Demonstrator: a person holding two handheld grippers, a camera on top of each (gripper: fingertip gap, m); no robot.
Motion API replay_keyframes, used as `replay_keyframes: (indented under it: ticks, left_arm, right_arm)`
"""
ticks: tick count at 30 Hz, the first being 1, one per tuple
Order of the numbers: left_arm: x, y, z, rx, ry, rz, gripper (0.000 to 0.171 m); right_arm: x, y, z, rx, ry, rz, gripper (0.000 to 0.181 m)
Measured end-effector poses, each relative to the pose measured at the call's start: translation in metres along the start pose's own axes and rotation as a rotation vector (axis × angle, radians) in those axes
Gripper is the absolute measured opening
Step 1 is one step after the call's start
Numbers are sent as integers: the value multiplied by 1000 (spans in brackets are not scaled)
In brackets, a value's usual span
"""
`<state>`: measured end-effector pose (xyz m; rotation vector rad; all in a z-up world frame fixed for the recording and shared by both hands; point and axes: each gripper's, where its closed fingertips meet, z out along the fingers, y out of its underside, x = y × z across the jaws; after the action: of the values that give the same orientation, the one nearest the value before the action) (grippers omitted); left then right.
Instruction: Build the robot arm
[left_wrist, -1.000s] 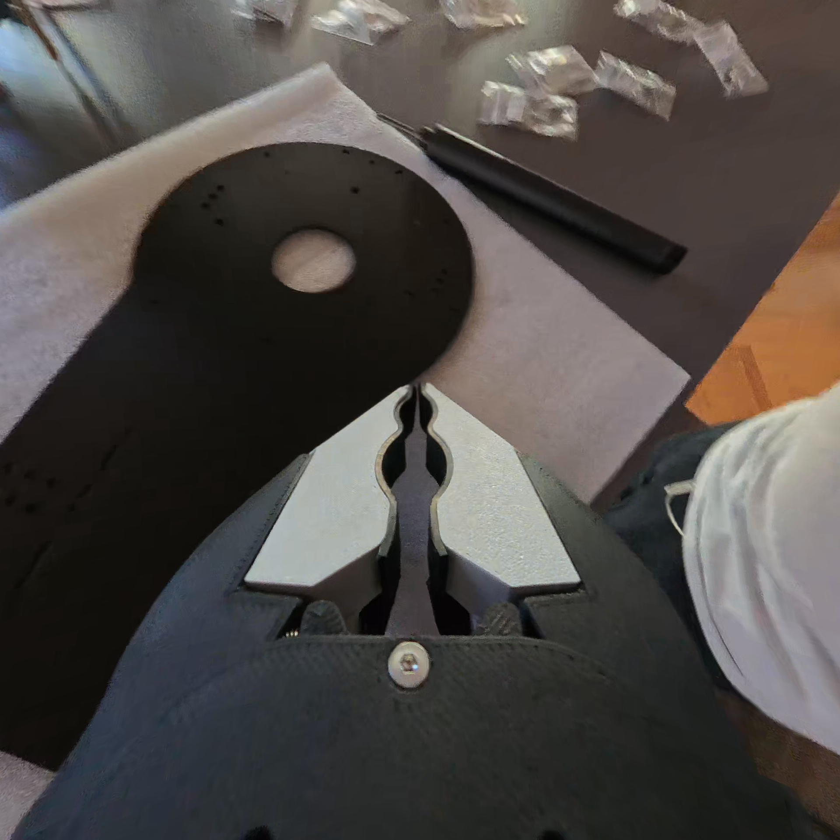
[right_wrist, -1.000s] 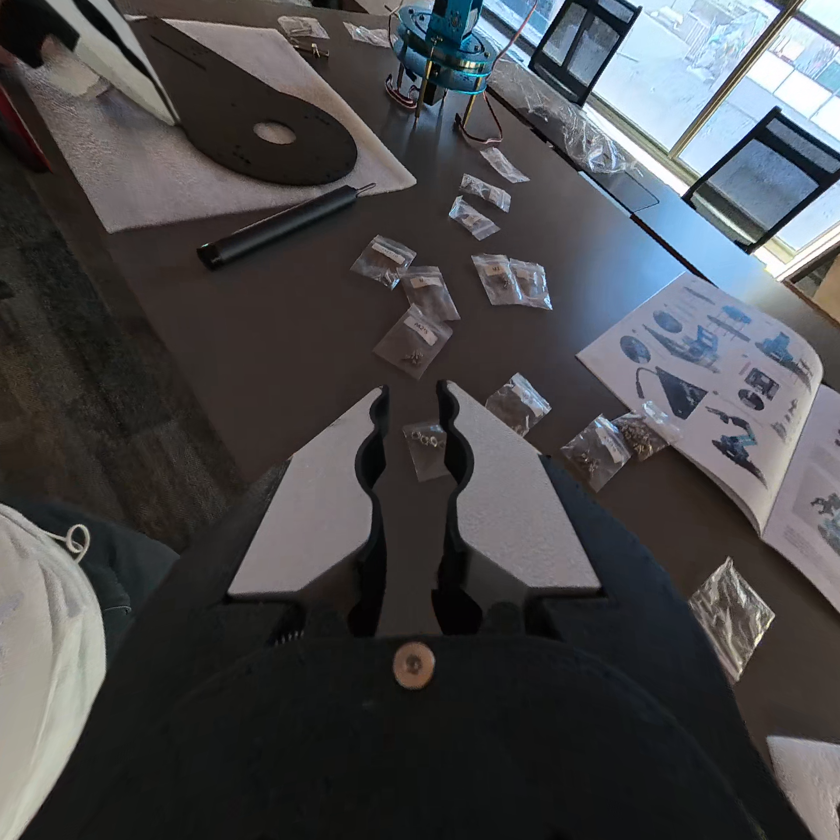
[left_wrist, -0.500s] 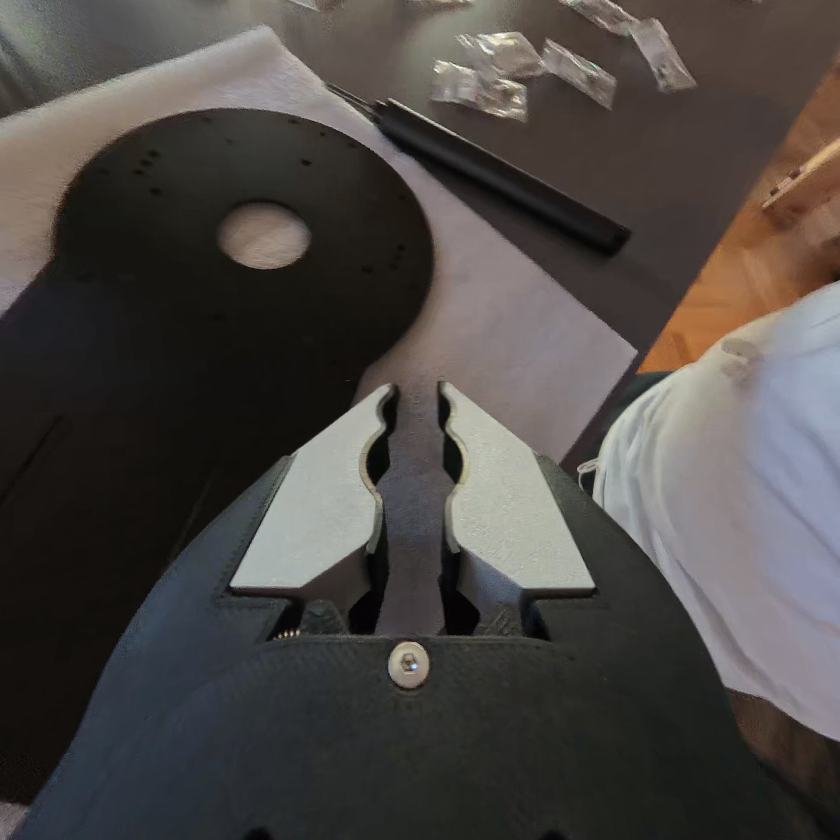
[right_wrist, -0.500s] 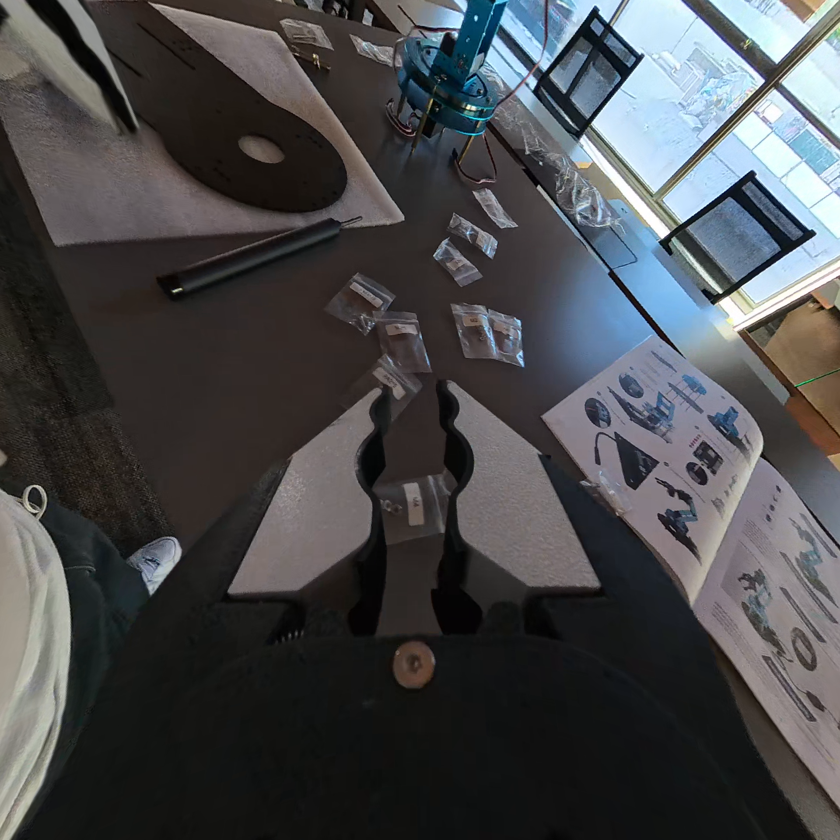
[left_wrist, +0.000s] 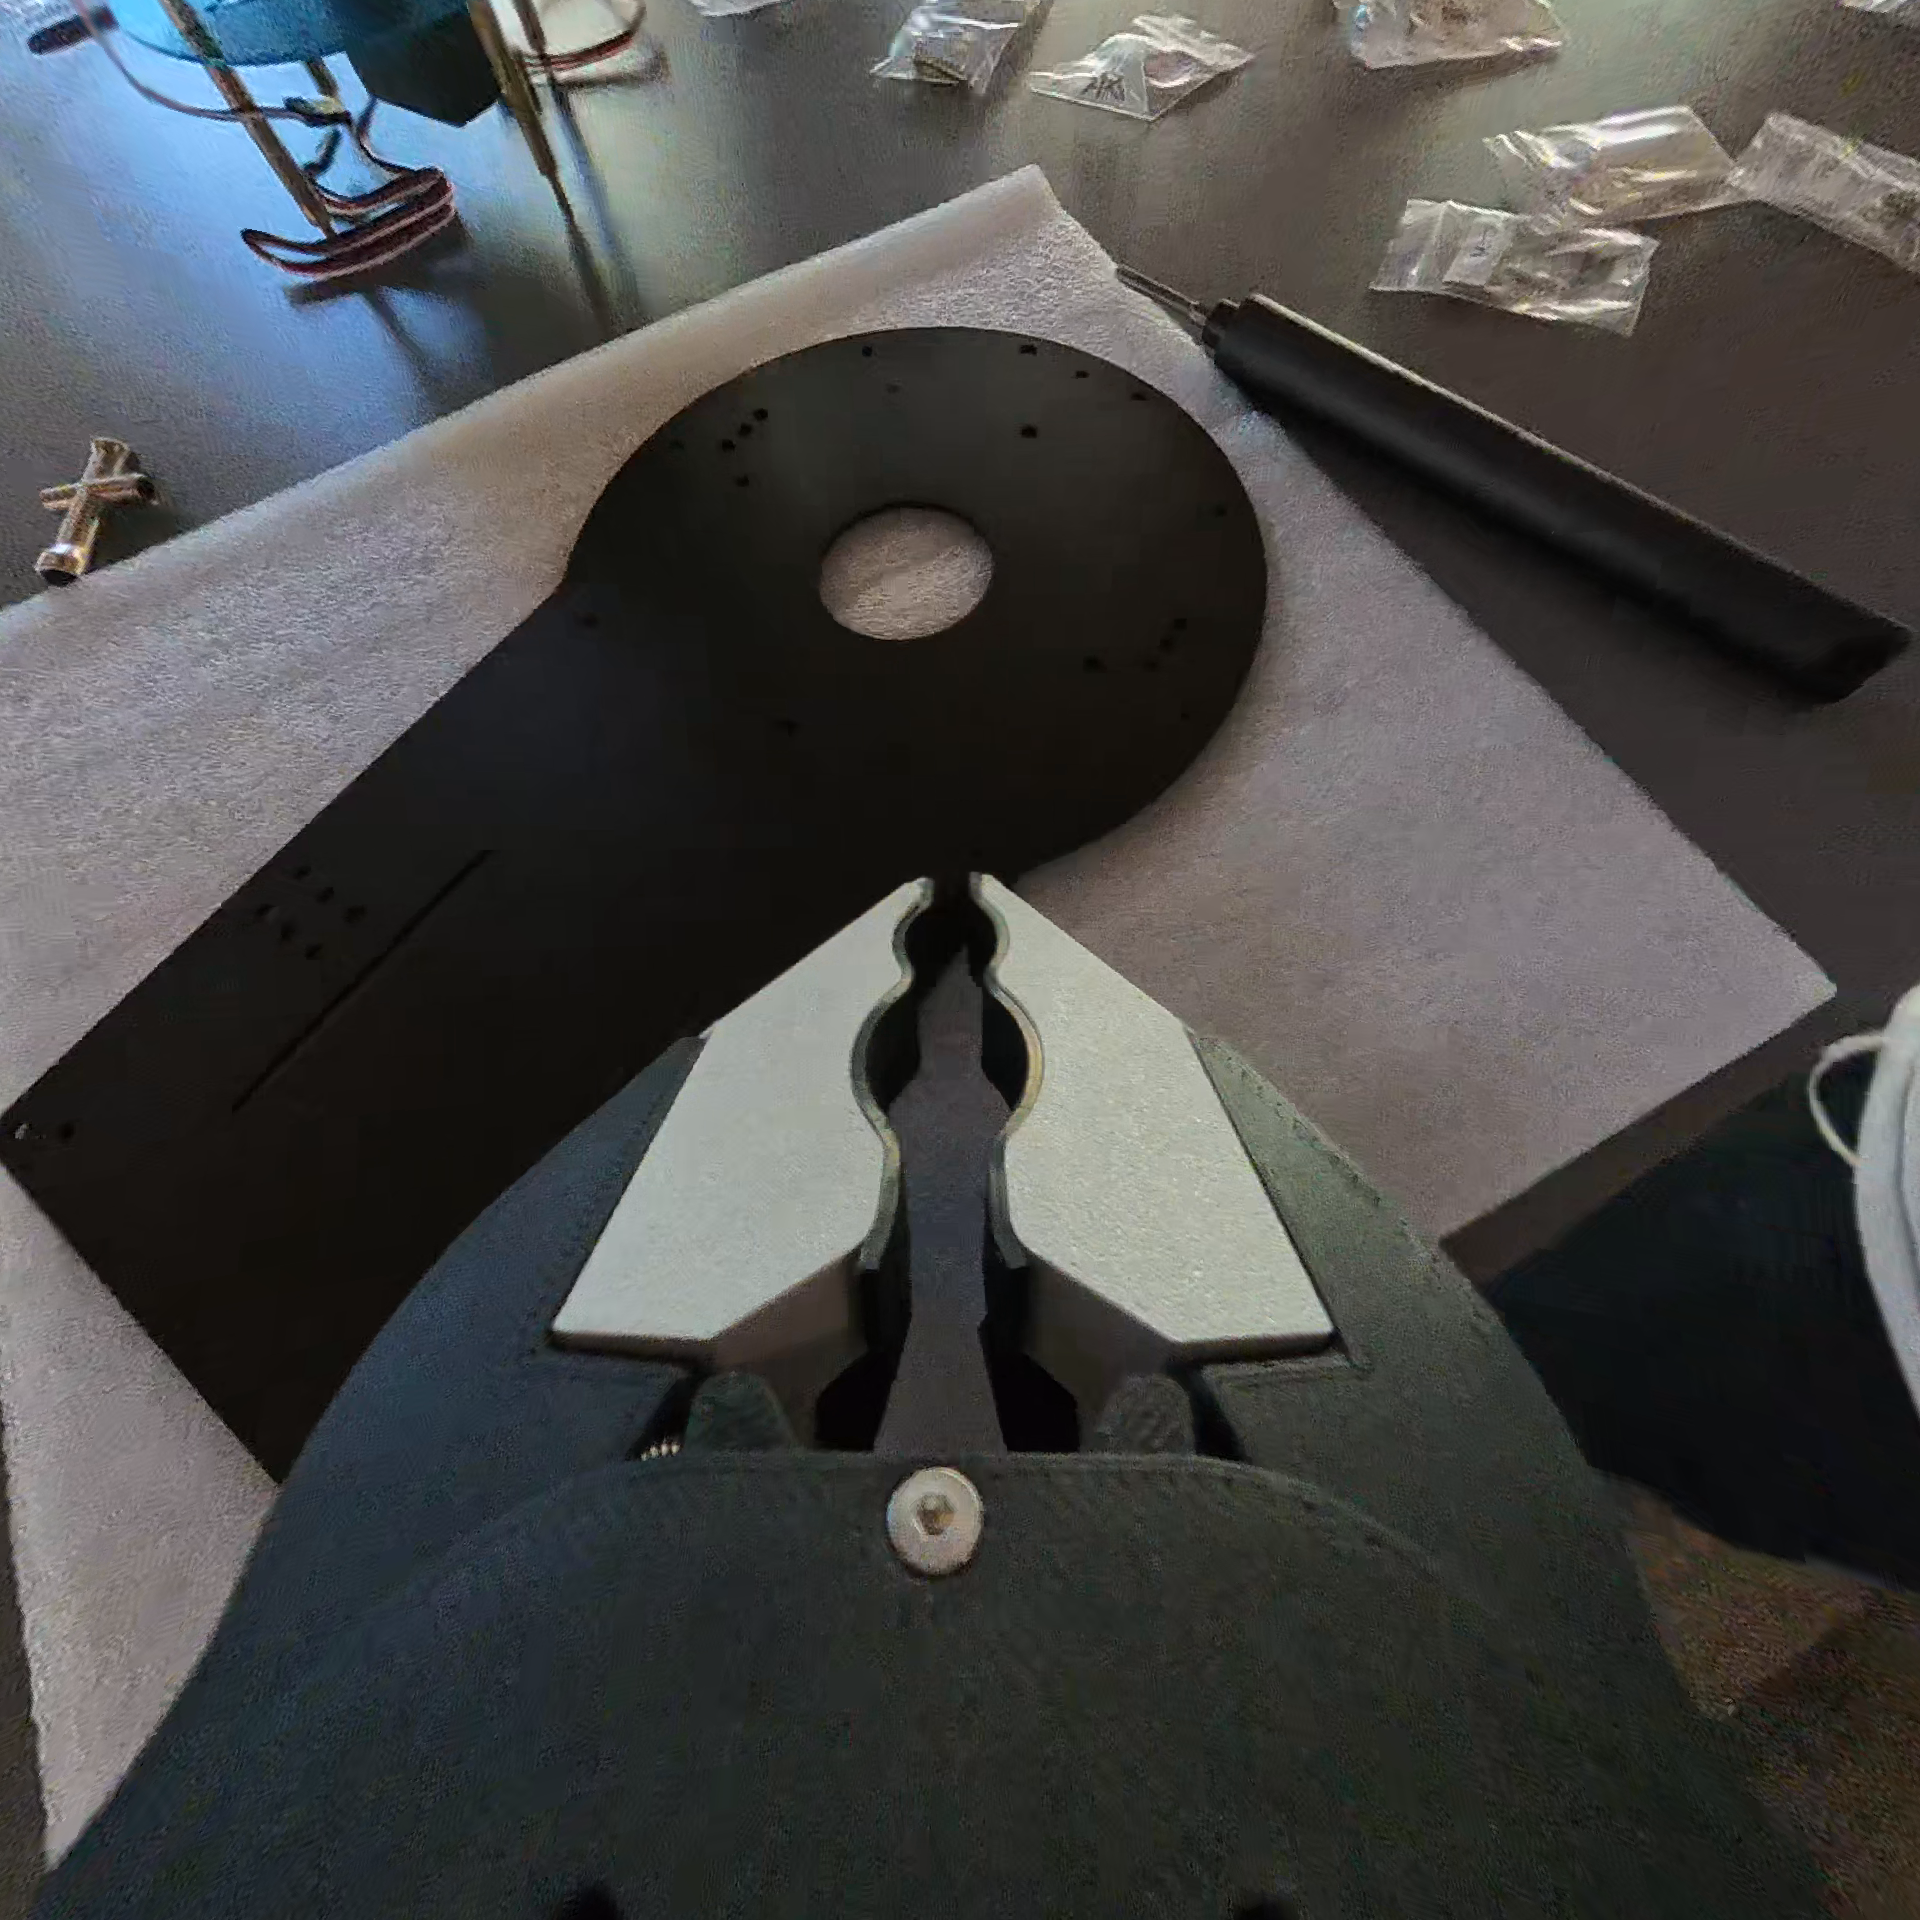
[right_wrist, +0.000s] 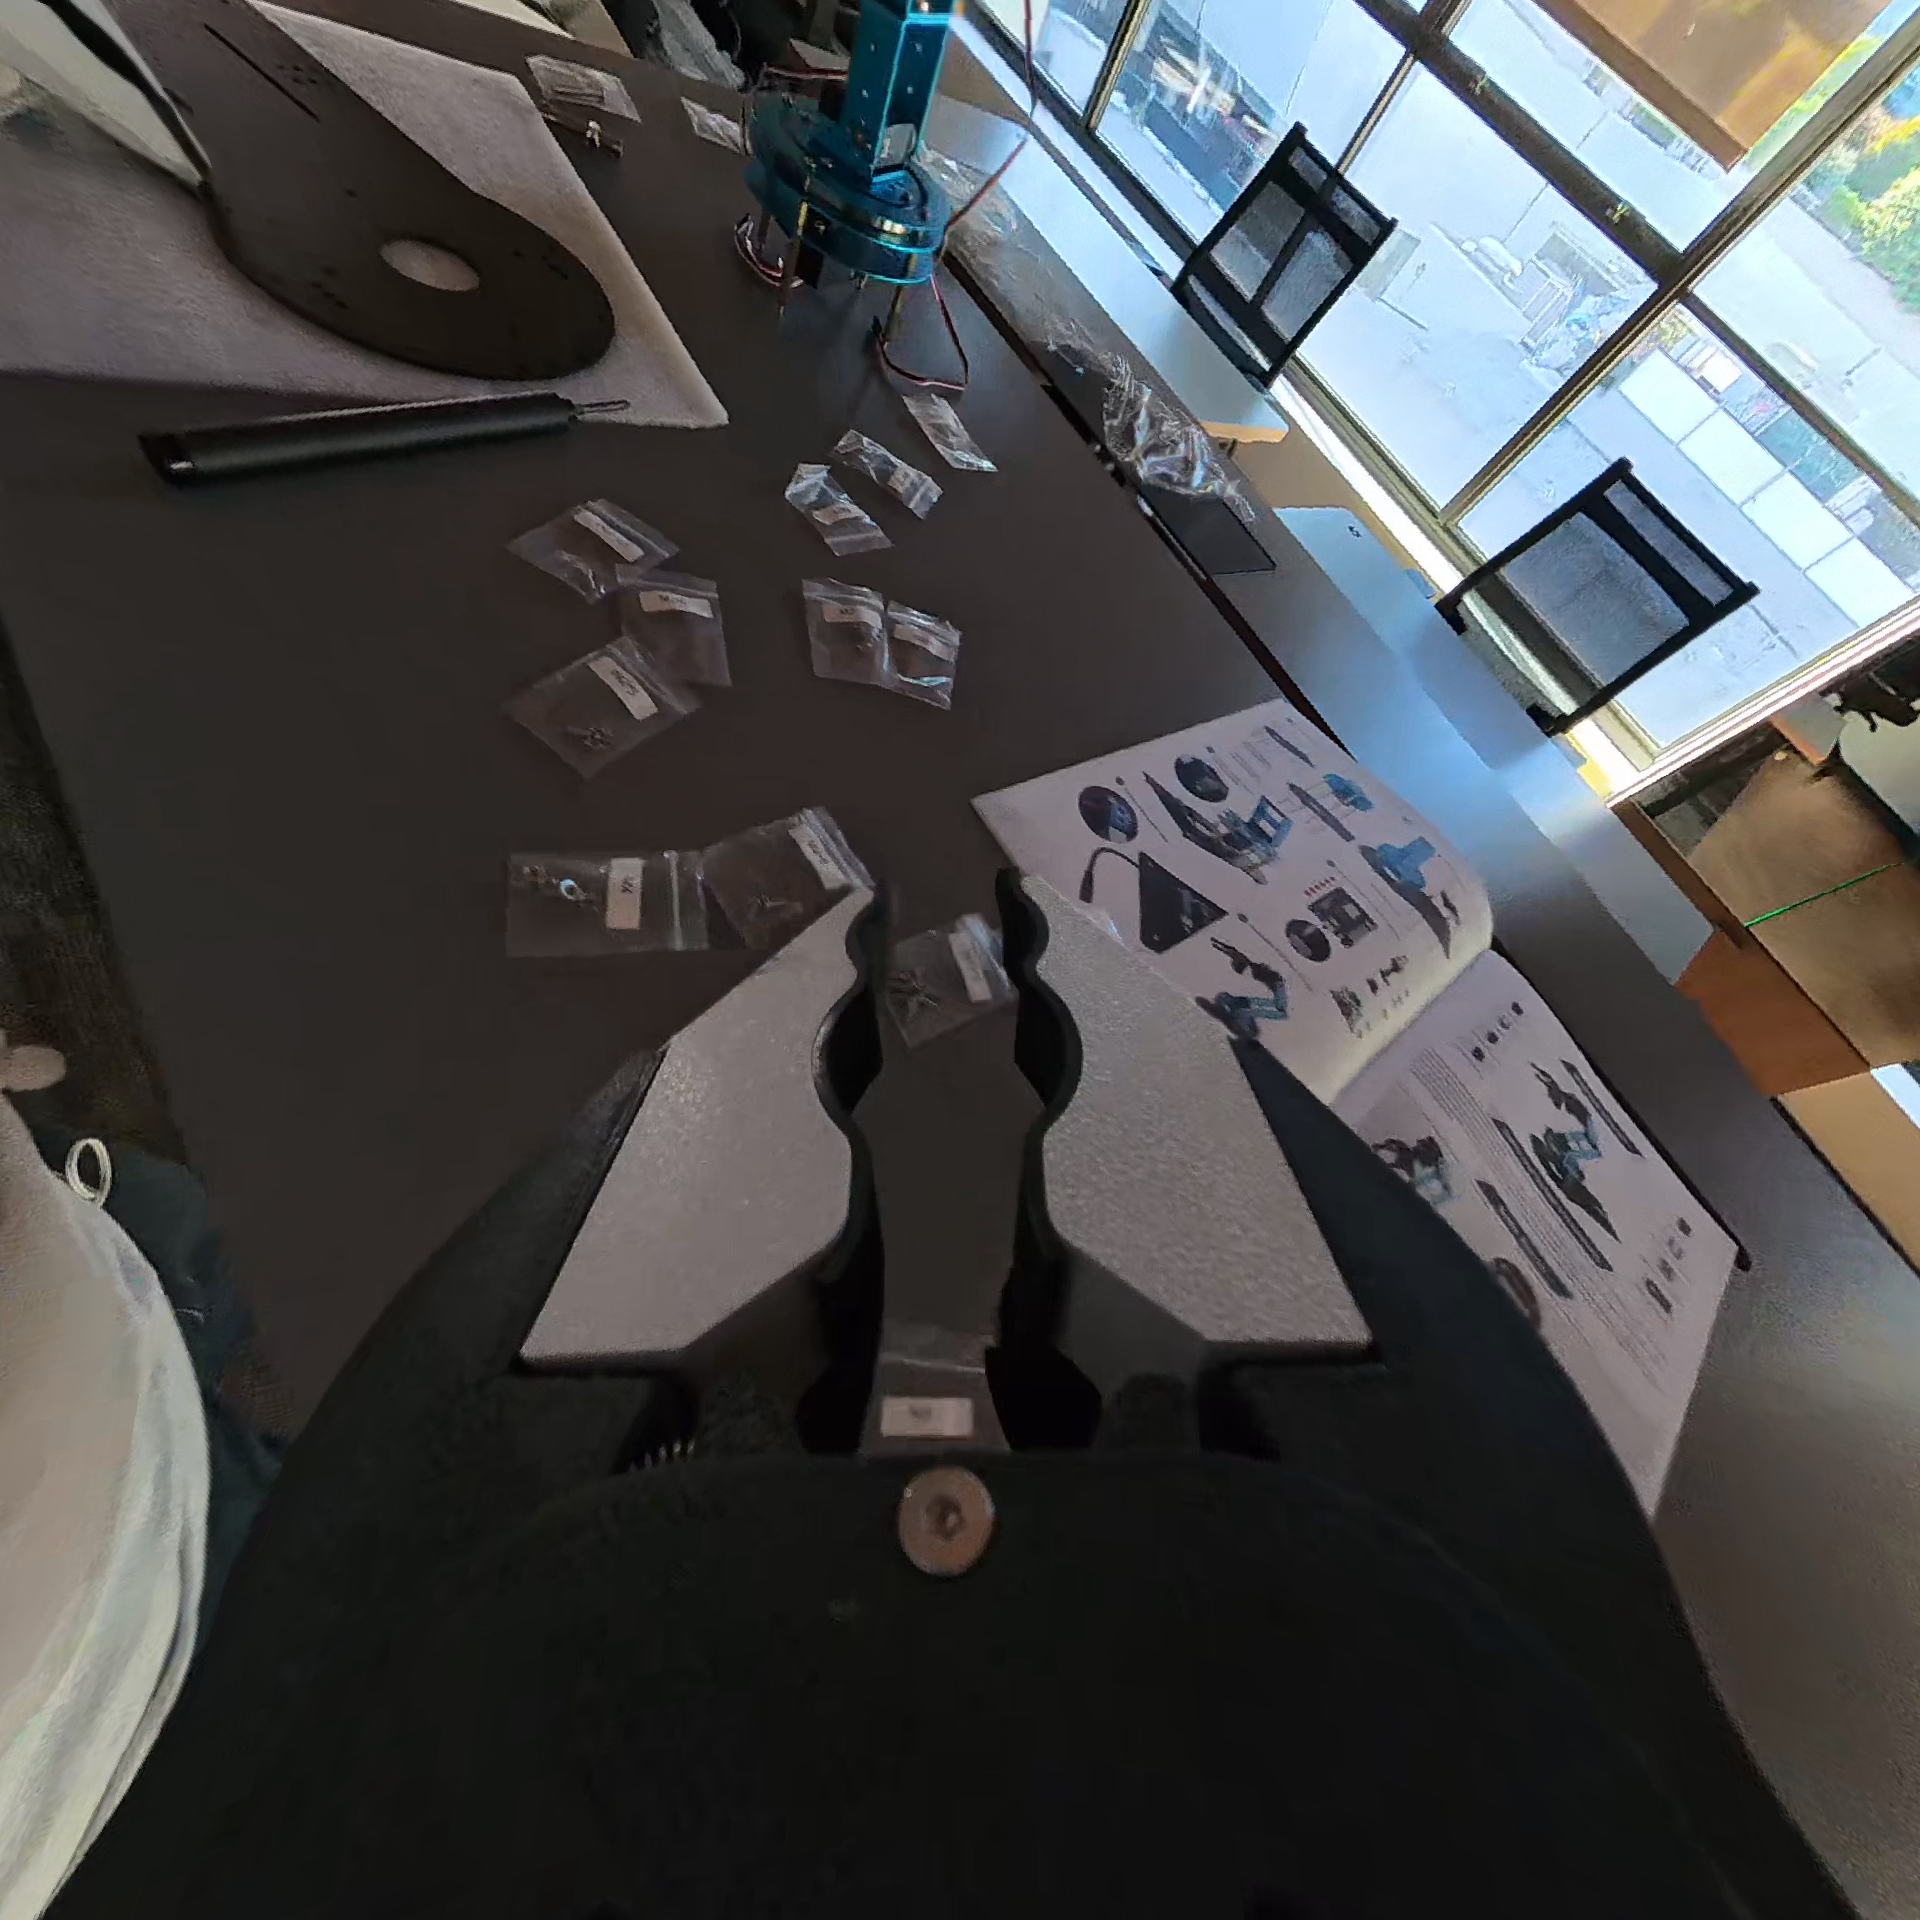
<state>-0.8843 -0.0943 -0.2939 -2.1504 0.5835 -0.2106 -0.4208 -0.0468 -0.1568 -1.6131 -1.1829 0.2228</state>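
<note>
My left gripper (left_wrist: 951, 883) hovers over the near edge of a flat black plate (left_wrist: 727, 727) with a round hole, where its disc meets its long arm. Only a narrow gap separates the tips, with nothing between them. The plate lies on a white foam sheet (left_wrist: 1403, 883). My right gripper (right_wrist: 940, 888) is open and empty above a dark table (right_wrist: 312, 727), with a small clear plastic bag (right_wrist: 945, 982) of hardware showing between its tips. The plate (right_wrist: 416, 239) also shows far off in the right wrist view.
A black screwdriver (left_wrist: 1538, 509) lies beside the foam. Several small bags (right_wrist: 623, 644) are scattered mid-table. An open manual (right_wrist: 1351, 987) lies to the right. A blue robot base (right_wrist: 852, 197) with wires stands at the back, a small cross wrench (left_wrist: 88, 509) to the left. A person's white garment (right_wrist: 83, 1455) is near. Left tips to right tips: about 50 centimetres. From my left tips it is roughly 6 centimetres to the flat black plate (left_wrist: 727, 727); from my right, 50 centimetres. Look for it in the right wrist view (right_wrist: 353, 194) too.
The left gripper opened, then narrowed to a slit, and pulled back so more of the plate shows. The right gripper moved right along the table, from one bag to another near the manual.
</note>
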Motion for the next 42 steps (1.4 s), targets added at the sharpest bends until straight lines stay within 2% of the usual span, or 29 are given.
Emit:
replay_keyframes:
  ticks: [3, 5, 8, 9, 13, 19, 22, 26, 30, 32, 34, 36, 39, 42]
  left_arm:
    - [12, 1, -6, 7, -37, 44, 0]
    - [10, -4, -11, 57, -126, 63, 0]
    - [-13, -9, -20, 103, -322, 60, 0]
    - [-15, -9, -18, 90, -332, 60, 0]
    - [-9, -2, 1, -27, -260, 72, 0]
    - [22, -1, -2, -29, -128, 52, 0]
    - [22, 1, -8, -16, -169, 53, 0]
    - [6, -2, -9, 25, -212, -38, 5]
    - [12, 4, -5, -27, -200, -86, 0]
    - [20, -2, -9, -17, -212, -83, 0]
    - [30, -22, -16, 71, -224, -110, 2]
    - [57, -53, -19, 176, -161, -150, 11]
    - [106, -114, -14, 314, -46, -178, 32]
    - [158, -183, 1, 420, 126, -181, 52]
  right_arm:
    - [22, 15, -14, 15, -23, 12, 19]
    - [36, 25, -17, 13, -39, 11, 19]
    - [52, 31, -16, 15, -58, 2, 19]
    - [55, 30, -15, 21, -67, -2, 19]
    - [60, 21, -13, 51, -94, -52, 19]
    - [62, 24, -11, 55, -117, -51, 19]
    - [70, 27, -10, 46, -99, -64, 19]
    - [71, 21, -9, 78, -113, -50, 19]
    - [80, 28, -12, 58, -84, -65, 19]
    - [90, 32, -19, 63, -69, -19, 19]
    - [104, 39, -28, 78, -36, 37, 19]
    - [122, 51, -37, 81, 14, 110, 25]
    - [144, 75, -46, 66, 75, 230, 34]
    - [161, 93, -50, 58, 107, 272, 41]
